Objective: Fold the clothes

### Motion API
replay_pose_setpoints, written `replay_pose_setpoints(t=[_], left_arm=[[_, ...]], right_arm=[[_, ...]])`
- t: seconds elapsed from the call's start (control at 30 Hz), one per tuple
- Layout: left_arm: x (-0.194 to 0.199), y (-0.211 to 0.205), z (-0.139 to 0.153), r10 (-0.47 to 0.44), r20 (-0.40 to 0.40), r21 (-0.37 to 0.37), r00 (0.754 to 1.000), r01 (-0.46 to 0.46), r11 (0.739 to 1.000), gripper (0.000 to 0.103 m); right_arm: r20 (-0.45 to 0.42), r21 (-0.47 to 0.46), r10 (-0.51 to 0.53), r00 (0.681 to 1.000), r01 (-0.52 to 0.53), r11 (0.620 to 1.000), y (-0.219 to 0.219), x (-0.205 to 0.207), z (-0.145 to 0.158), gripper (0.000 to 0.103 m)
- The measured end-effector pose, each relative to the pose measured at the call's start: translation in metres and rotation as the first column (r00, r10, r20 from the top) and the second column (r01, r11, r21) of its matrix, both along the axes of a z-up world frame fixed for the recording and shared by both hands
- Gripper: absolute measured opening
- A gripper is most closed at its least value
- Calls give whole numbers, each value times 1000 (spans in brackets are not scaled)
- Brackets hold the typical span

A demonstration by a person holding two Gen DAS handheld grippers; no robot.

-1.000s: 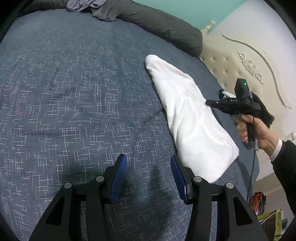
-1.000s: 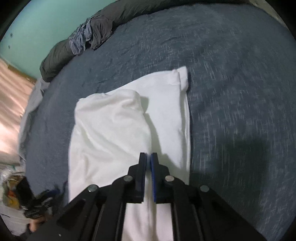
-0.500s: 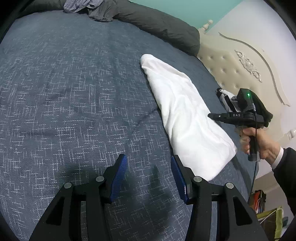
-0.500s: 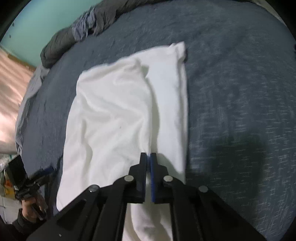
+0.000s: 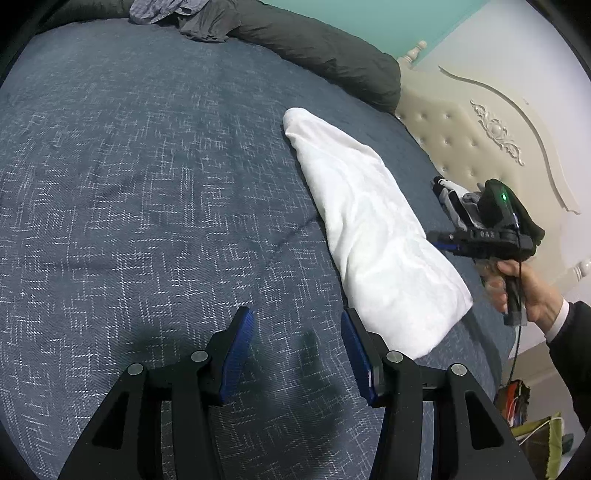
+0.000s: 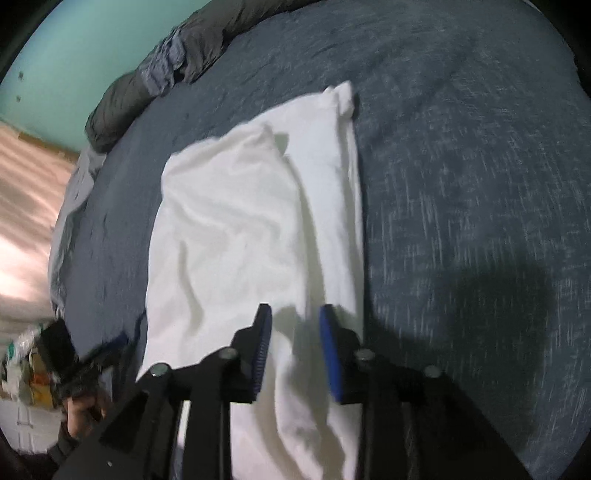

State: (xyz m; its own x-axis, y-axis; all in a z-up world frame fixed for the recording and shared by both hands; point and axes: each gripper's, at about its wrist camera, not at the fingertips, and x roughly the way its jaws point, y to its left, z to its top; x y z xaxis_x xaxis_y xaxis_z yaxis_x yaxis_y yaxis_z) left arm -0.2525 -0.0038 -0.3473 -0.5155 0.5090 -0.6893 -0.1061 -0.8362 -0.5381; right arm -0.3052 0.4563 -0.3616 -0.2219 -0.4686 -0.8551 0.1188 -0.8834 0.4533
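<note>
A white folded garment lies on the dark blue bedspread, long and narrow, running from the pillow end toward me. My left gripper is open and empty, low over the bedspread just left of the garment's near corner. My right gripper is open above the garment, its blue pads on either side of a fold ridge. It also shows in the left wrist view, at the garment's right edge, held by a hand.
A long dark grey pillow with crumpled clothes on it lies along the far edge of the bed. A cream tufted headboard stands to the right. Colourful bags sit on the floor at lower right.
My right gripper has opened and let go of the white garment, which now lies flat. My left gripper has hardly moved.
</note>
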Motion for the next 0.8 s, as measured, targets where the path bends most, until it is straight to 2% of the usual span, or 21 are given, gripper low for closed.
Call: replay_pose_setpoints(t=[0.1, 0.17, 0.2, 0.37, 0.47, 0.63, 0.8], left_arm=[[0, 3, -1, -10, 3, -1, 1000, 10, 1000, 53], [1, 6, -1, -19, 4, -4, 1000, 19, 1000, 53], [1, 7, -2, -22, 5, -5, 1000, 23, 1000, 53], [1, 8, -2, -23, 5, -6, 1000, 23, 1000, 53], [1, 6, -3, -20, 8, -4, 1000, 20, 1000, 53], [1, 7, 0, -17, 2, -1, 1000, 17, 1000, 53], [0, 15, -1, -43, 10, 0, 999, 43, 999, 53]], right_arm=[[19, 20, 34, 999, -35, 999, -3, 10, -5, 27], [16, 30, 33, 999, -33, 999, -3, 13, -7, 5], [11, 37, 27, 1000, -27, 999, -2, 15, -8, 4], [-45, 22, -27, 999, 28, 999, 10, 19, 1, 3], [-43, 10, -40, 998, 41, 999, 13, 19, 0, 3], [-31, -85, -81, 996, 78, 993, 20, 21, 4, 7], [-6, -68, -24, 1000, 24, 997, 20, 33, 4, 7]])
